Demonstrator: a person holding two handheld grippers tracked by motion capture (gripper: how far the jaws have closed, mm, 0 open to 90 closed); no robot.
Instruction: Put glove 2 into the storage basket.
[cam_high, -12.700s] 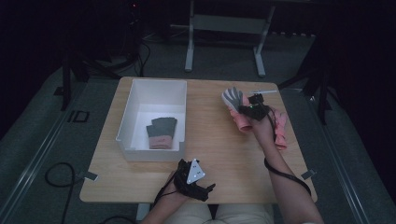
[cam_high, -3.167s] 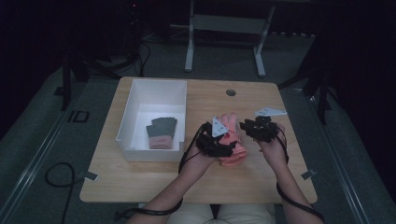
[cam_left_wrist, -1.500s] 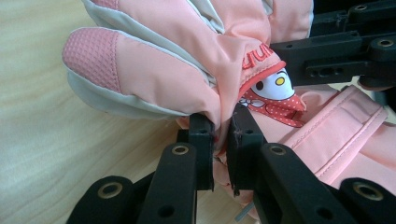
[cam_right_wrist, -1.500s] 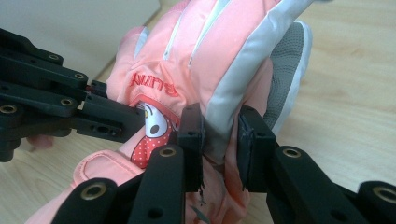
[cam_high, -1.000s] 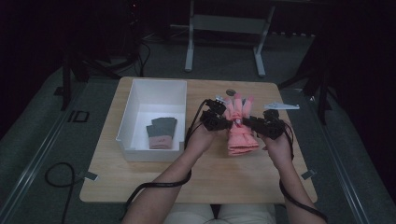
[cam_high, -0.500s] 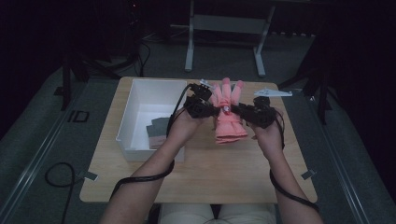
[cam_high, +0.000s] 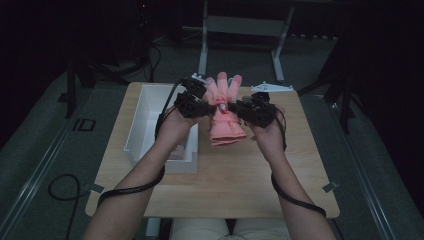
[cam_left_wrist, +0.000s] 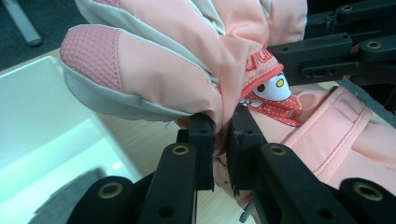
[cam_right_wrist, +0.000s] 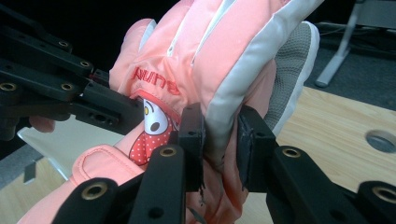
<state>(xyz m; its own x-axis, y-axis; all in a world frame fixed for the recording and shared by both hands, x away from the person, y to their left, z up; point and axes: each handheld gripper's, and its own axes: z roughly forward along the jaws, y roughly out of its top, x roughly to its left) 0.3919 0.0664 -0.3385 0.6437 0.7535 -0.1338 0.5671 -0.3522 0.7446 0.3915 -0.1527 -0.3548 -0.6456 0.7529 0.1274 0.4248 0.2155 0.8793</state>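
Note:
A pink and white padded glove (cam_high: 226, 116) with a cartoon patch hangs in the air above the table's far middle, fingers pointing away from me. My left gripper (cam_high: 214, 103) is shut on its left edge, and in the left gripper view the jaws (cam_left_wrist: 220, 130) pinch a fold of the glove (cam_left_wrist: 187, 51) below the thumb. My right gripper (cam_high: 234, 107) is shut on the glove's right edge. The right gripper view has its jaws (cam_right_wrist: 219, 126) clamped on the glove's (cam_right_wrist: 210, 51) white side seam. Each gripper view also catches the other gripper's jaws across the glove.
A white bin (cam_high: 148, 112) stands on the left part of the wooden table (cam_high: 250, 175), just left of the held glove. My left forearm covers most of what lies in it. A round hole (cam_right_wrist: 380, 140) pierces the tabletop behind the glove.
Both grippers have lifted the pink glove off the table and carried it up, away from me and leftward toward the bin.

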